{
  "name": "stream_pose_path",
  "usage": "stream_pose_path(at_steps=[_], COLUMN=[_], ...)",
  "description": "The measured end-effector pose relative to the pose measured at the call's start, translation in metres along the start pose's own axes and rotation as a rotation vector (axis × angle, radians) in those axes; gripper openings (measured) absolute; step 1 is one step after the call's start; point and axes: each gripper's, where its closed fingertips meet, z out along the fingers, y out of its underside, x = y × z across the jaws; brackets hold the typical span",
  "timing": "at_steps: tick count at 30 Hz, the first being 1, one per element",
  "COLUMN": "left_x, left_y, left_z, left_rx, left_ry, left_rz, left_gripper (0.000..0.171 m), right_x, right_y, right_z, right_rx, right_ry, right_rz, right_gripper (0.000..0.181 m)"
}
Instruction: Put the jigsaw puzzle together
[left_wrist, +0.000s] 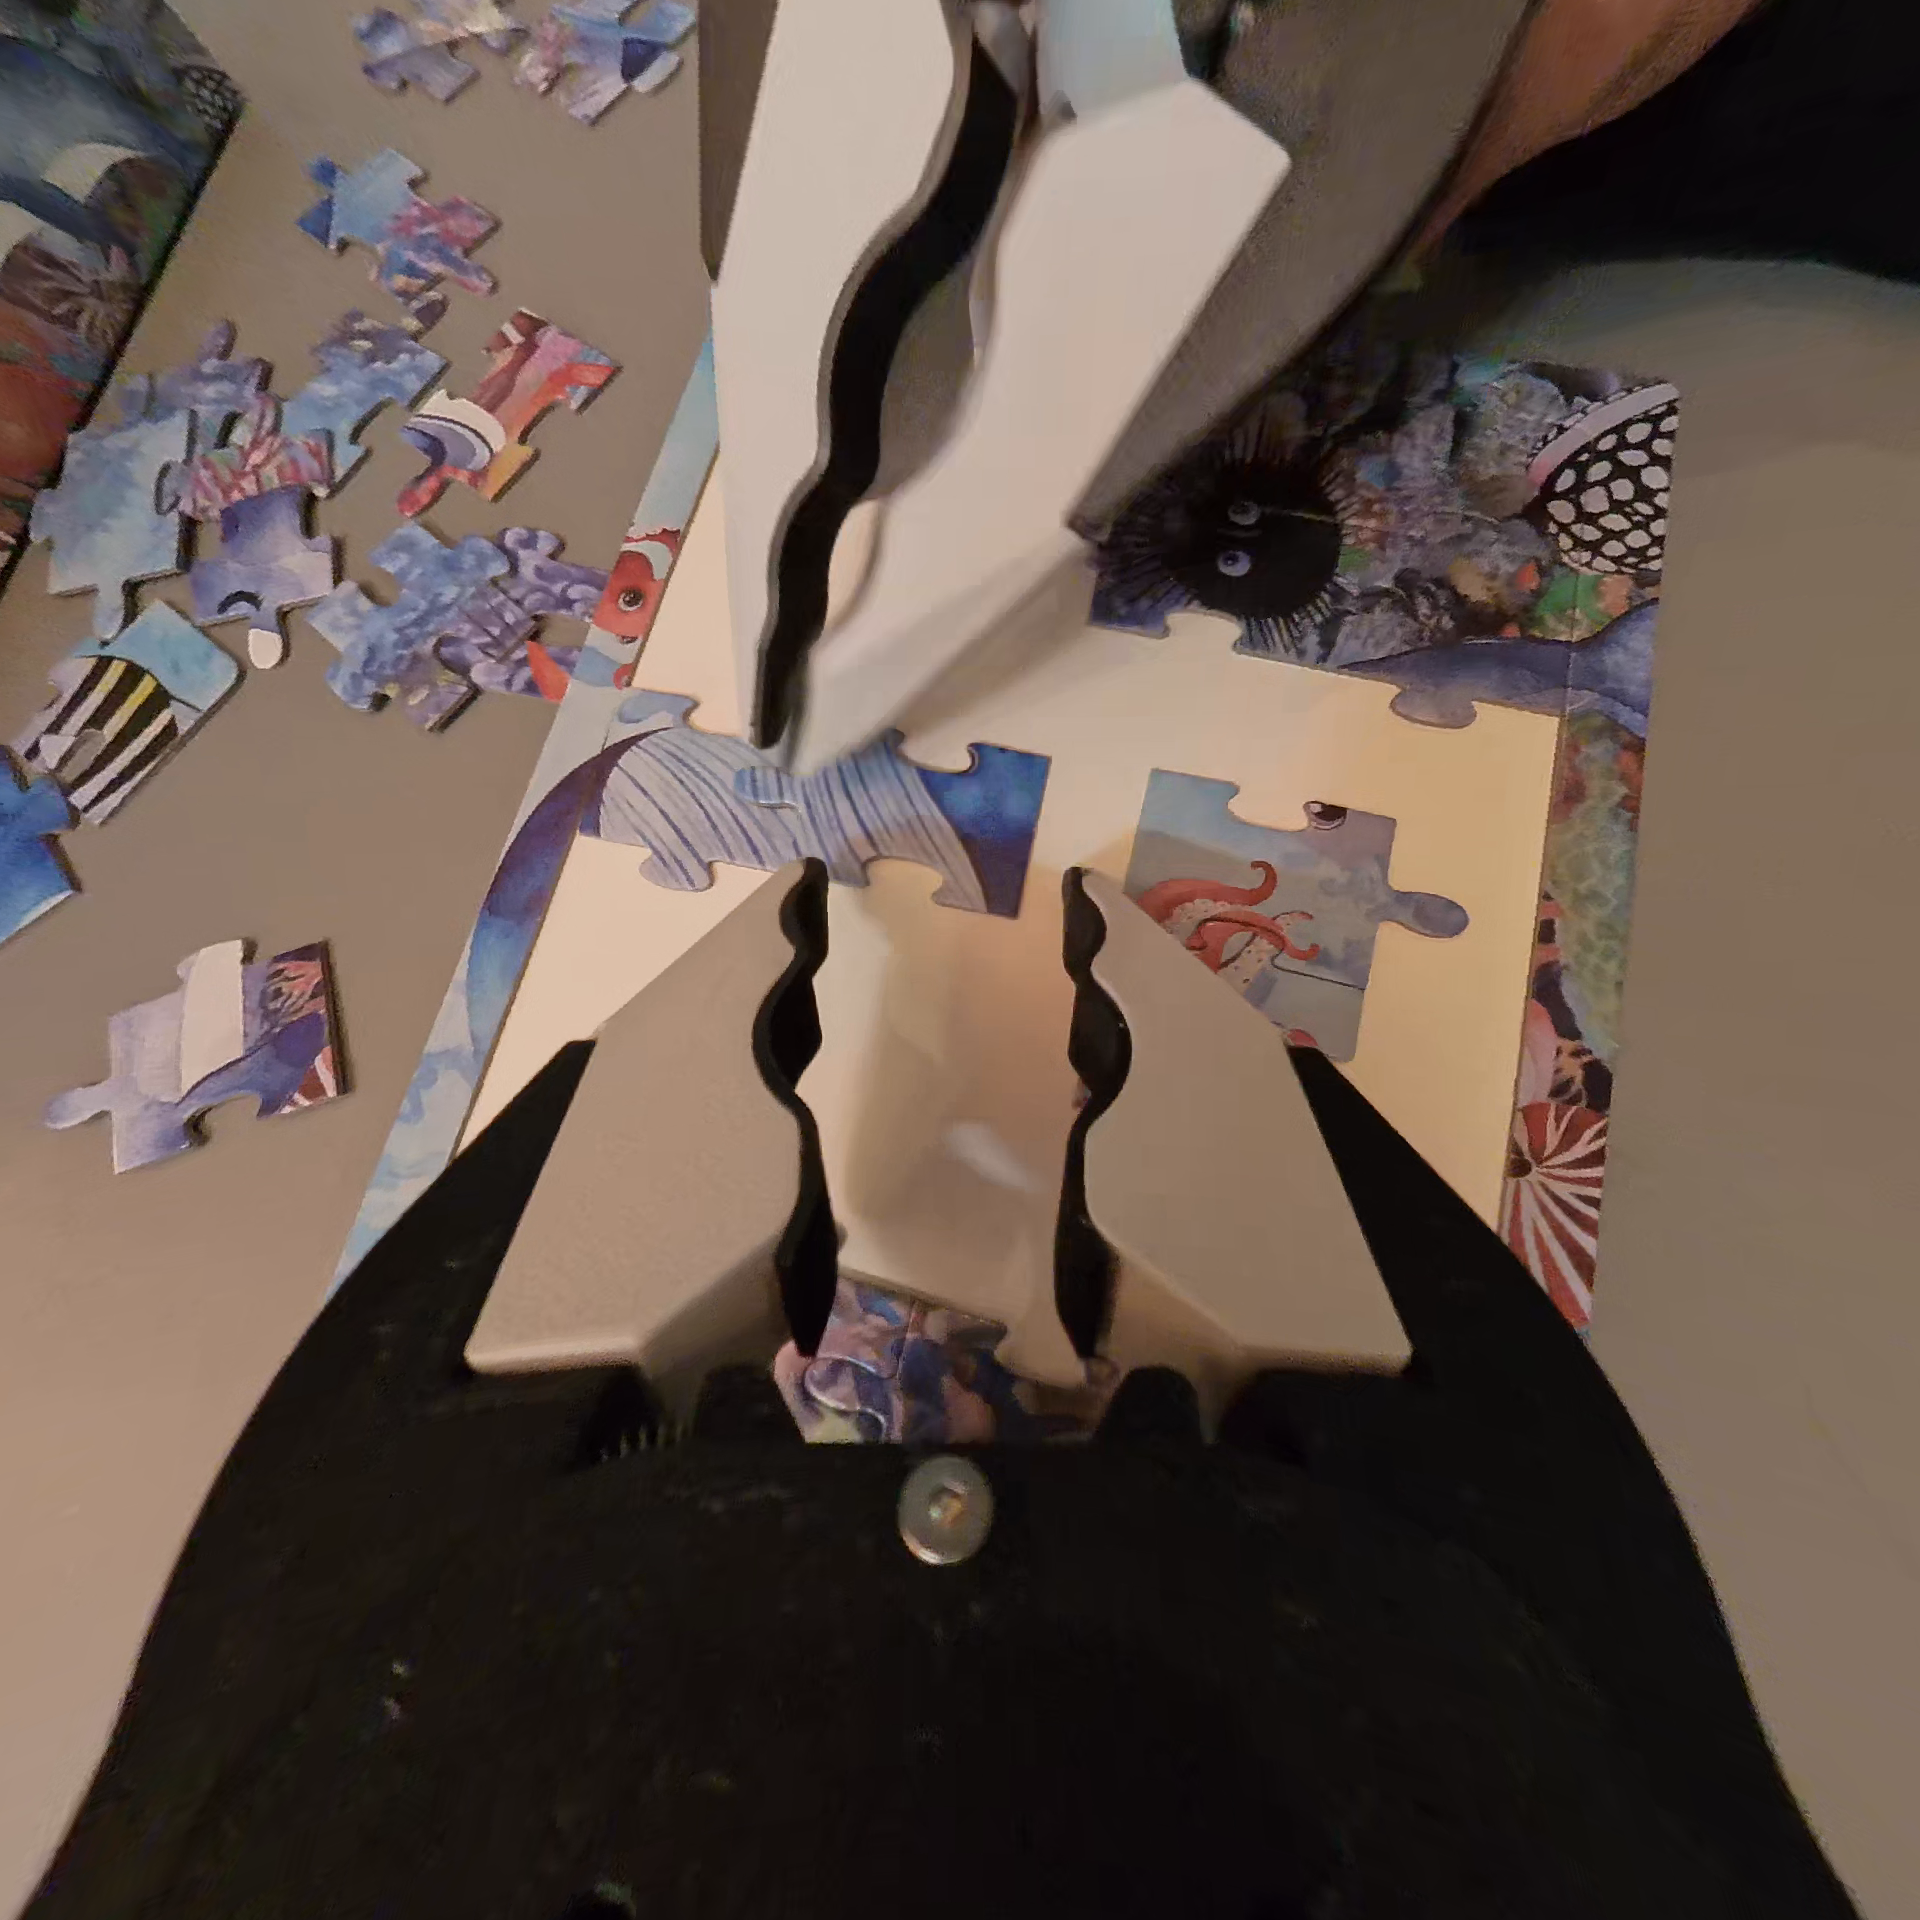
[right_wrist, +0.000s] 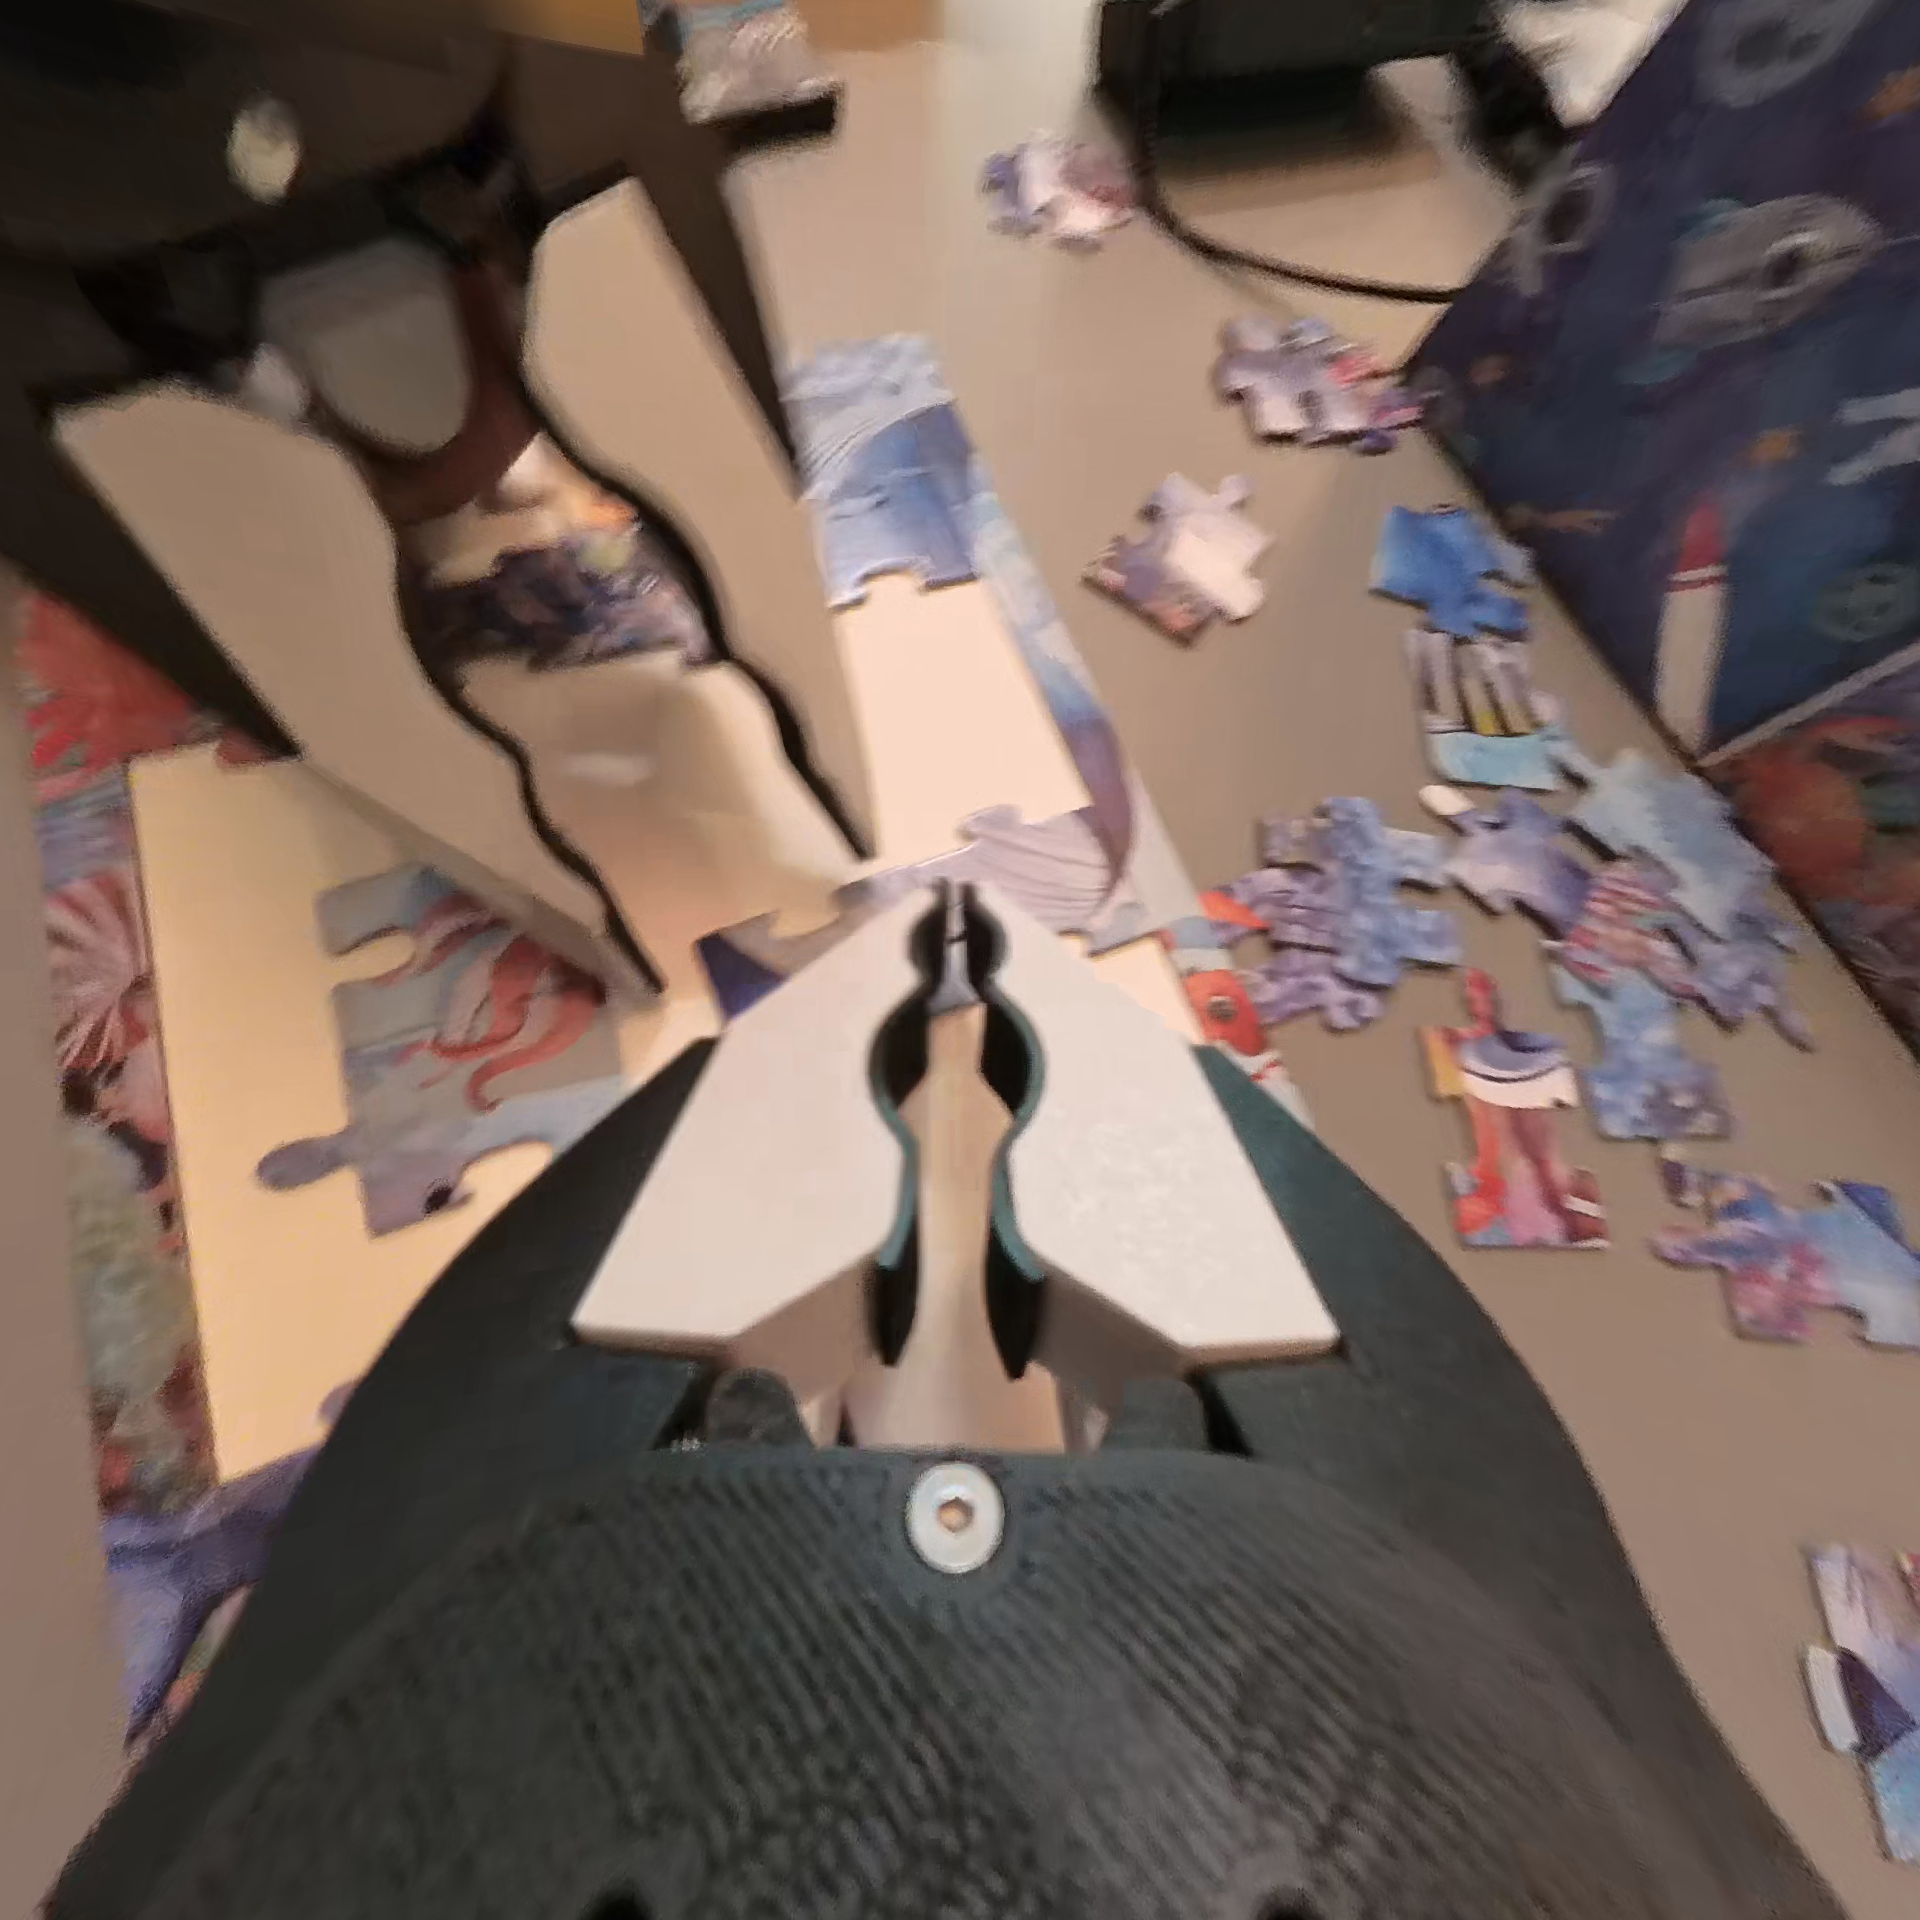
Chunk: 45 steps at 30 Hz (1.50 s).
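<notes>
The puzzle tray (left_wrist: 1455, 790) is a cream board with a printed sea border. In it lie two joined whale-striped pieces (left_wrist: 904, 821), an octopus piece (left_wrist: 1268, 914) and a sea-urchin section (left_wrist: 1278, 540). My right gripper (left_wrist: 779, 738) comes down from the top, shut, with its tips touching the seam of the whale pieces. In the right wrist view it (right_wrist: 951, 904) rests on the whale piece (right_wrist: 1049, 862). My left gripper (left_wrist: 943, 883) is open and empty, just above the board beside those pieces. It also shows in the right wrist view (right_wrist: 753, 914), next to the octopus piece (right_wrist: 436, 997).
Several loose pieces (left_wrist: 343, 499) lie on the grey table left of the tray, and they also show in the right wrist view (right_wrist: 1507, 935). The puzzle box (right_wrist: 1714, 468) stands beyond them, seen at the edge of the left wrist view (left_wrist: 73, 312). A black cable (right_wrist: 1247, 249) runs behind. About 5 centimetres separates my left fingertips from my right.
</notes>
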Motion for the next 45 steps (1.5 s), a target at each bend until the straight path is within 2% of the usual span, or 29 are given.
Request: stream_pose_path(at_steps=[3, 5, 7, 13, 22, 28, 33, 38, 45], left_x=[-0.001, -0.001, -0.001, -0.001, -0.002, -0.002, 0.002, 0.002, -0.001], left_y=[0.002, 0.002, 0.002, 0.002, 0.002, 0.002, 0.000, 0.000, 0.000], left_z=[0.002, 0.002, 0.002, 0.002, 0.003, 0.003, 0.004, 0.005, 0.004], left_rx=[-0.012, -0.012, -0.013, -0.015, -0.014, -0.013, -0.007, -0.011, -0.011], left_ry=[-0.004, -0.009, -0.012, -0.013, -0.008, -0.009, -0.014, -0.012, -0.030], left_rz=[-0.011, -0.007, -0.005, -0.006, -0.015, -0.013, 0.008, -0.004, 0.000], left_gripper=[0.043, 0.043, 0.043, 0.043, 0.044, 0.044, 0.043, 0.044, 0.044], right_x=[0.011, 0.011, 0.007, 0.009, 0.002, 0.011, 0.005, -0.003, 0.010], right_y=[-0.008, -0.003, 0.010, 0.002, 0.013, 0.015, 0.005, 0.009, 0.012], right_z=[0.000, 0.005, 0.012, 0.008, 0.011, 0.011, 0.009, 0.009, 0.005], right_rx=[0.054, 0.035, -0.036, -0.004, -0.076, -0.105, -0.048, -0.068, -0.068], right_ry=[-0.001, -0.026, -0.033, -0.006, -0.023, 0.067, 0.028, -0.019, 0.037], right_rz=[0.089, 0.114, 0.095, 0.070, 0.061, -0.005, 0.016, 0.000, 0.031], right_gripper=[0.000, 0.000, 0.000, 0.000, 0.000, 0.000, 0.000, 0.000, 0.000])
